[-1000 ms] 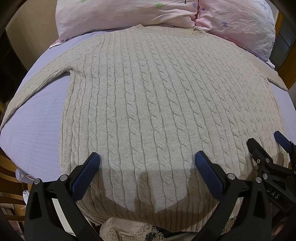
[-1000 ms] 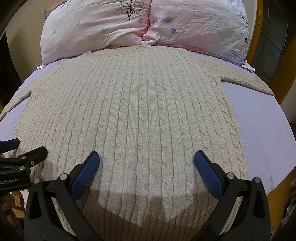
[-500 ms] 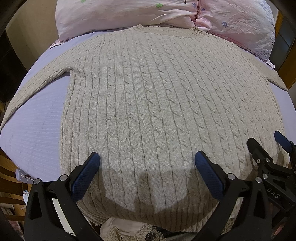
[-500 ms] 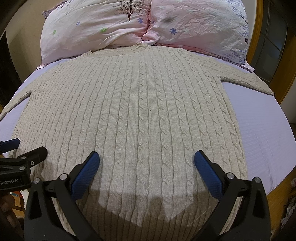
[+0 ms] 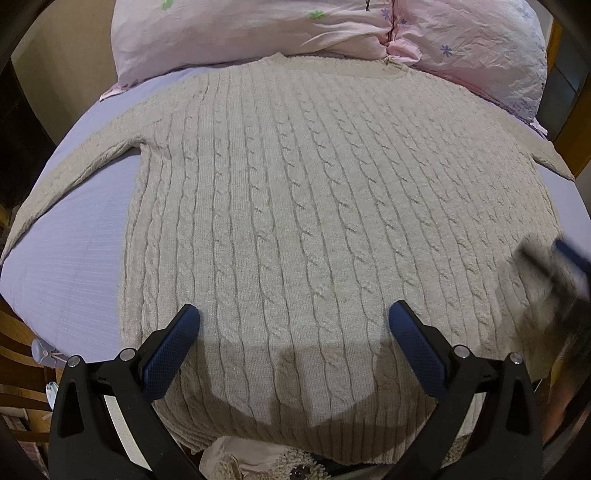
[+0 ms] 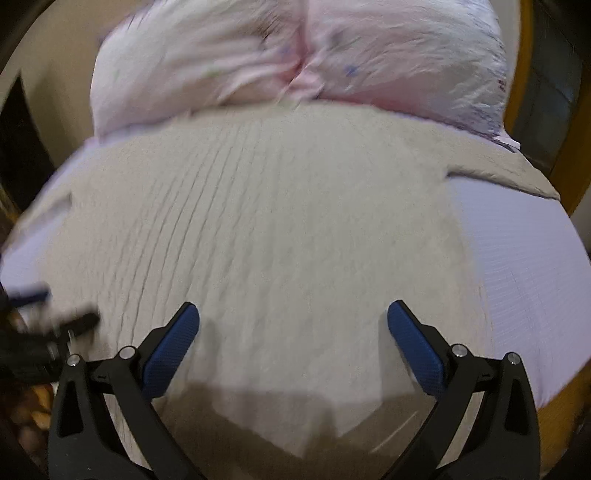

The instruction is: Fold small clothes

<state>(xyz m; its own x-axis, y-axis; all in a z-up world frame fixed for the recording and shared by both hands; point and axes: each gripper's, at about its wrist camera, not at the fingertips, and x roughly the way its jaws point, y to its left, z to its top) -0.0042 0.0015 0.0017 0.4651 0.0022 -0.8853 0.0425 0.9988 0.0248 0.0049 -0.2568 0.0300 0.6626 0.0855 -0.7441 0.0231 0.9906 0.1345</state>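
A beige cable-knit sweater (image 5: 314, 221) lies flat on the bed, neck toward the pillows, sleeves spread to both sides. My left gripper (image 5: 293, 325) is open and empty above the sweater's lower hem area. My right gripper (image 6: 293, 325) is open and empty over the lower right part of the sweater (image 6: 277, 240); its view is blurred by motion. The right gripper shows blurred at the right edge of the left wrist view (image 5: 554, 273). The left gripper shows at the left edge of the right wrist view (image 6: 40, 310).
Two pink floral pillows (image 5: 277, 33) lie at the head of the bed. The lavender sheet (image 5: 74, 251) is bare on both sides of the sweater. A wooden bed frame (image 6: 576, 155) and dark window stand at the right. A fluffy item (image 5: 266, 465) lies below the hem.
The right gripper has started moving fast: its view is now blurred and shifted right and forward. The left gripper has barely moved. Both stay open.
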